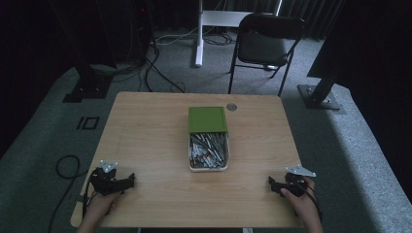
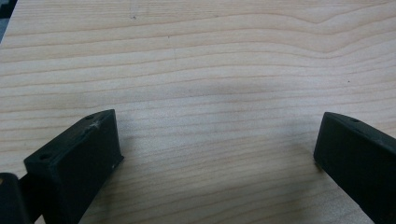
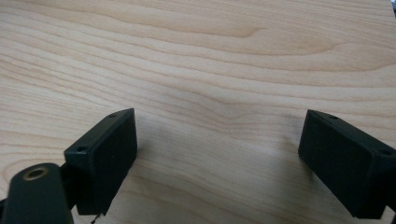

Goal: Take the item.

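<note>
While a clear tray (image 1: 208, 166) heaped with pens stands at the middle of the wooden desk (image 1: 145, 131), touching the near edge of a green box (image 1: 208, 119) that lies flat behind it, both grippers rest low near the desk's near edge, well apart from the tray. The left gripper (image 1: 127, 181), held in a hand at the near left corner, has its fingers (image 2: 74, 163) spread wide over bare wood with nothing between them, and the right gripper (image 1: 273, 184), at the near right corner, likewise has its fingers (image 3: 105, 158) released and empty. A dark folding chair (image 1: 265, 46) stands on the carpet beyond the desk.
</note>
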`<move>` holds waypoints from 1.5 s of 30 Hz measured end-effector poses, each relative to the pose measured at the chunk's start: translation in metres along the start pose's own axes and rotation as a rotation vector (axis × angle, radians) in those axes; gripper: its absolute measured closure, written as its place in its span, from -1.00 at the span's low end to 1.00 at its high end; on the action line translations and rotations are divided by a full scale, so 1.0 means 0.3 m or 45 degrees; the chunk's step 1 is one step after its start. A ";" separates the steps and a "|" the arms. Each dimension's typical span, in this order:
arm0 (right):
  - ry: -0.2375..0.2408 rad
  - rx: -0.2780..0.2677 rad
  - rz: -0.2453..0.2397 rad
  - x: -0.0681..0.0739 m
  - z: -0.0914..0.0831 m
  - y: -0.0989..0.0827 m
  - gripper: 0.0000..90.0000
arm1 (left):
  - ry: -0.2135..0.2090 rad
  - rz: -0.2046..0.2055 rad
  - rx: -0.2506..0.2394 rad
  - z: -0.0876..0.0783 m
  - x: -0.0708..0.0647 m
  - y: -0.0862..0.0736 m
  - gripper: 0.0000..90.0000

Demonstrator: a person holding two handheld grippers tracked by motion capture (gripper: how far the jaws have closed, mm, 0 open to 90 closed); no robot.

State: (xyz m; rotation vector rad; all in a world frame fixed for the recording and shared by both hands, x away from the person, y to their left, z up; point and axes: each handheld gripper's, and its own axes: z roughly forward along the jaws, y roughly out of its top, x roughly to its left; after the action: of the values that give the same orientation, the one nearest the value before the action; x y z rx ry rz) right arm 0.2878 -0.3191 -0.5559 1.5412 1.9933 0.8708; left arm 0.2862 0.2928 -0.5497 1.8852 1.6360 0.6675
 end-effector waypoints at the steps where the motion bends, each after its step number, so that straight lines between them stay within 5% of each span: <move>1: -0.004 0.000 0.005 0.002 -0.001 -0.001 -0.75 | -0.011 0.011 -0.001 0.000 0.004 -0.001 -0.97; 32: -0.033 0.001 0.028 0.017 -0.002 0.000 -0.74 | -0.021 0.023 0.001 -0.003 0.006 -0.003 -0.97; 45: -0.049 -0.052 0.023 0.031 -0.040 0.067 -0.72 | -0.020 0.023 0.000 -0.003 0.006 -0.003 -0.97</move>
State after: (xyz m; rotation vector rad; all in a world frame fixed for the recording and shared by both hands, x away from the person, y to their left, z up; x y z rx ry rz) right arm 0.2904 -0.3091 -0.5328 1.5437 1.9257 0.8771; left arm 0.2852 0.2947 -0.5498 1.9028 1.6111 0.6579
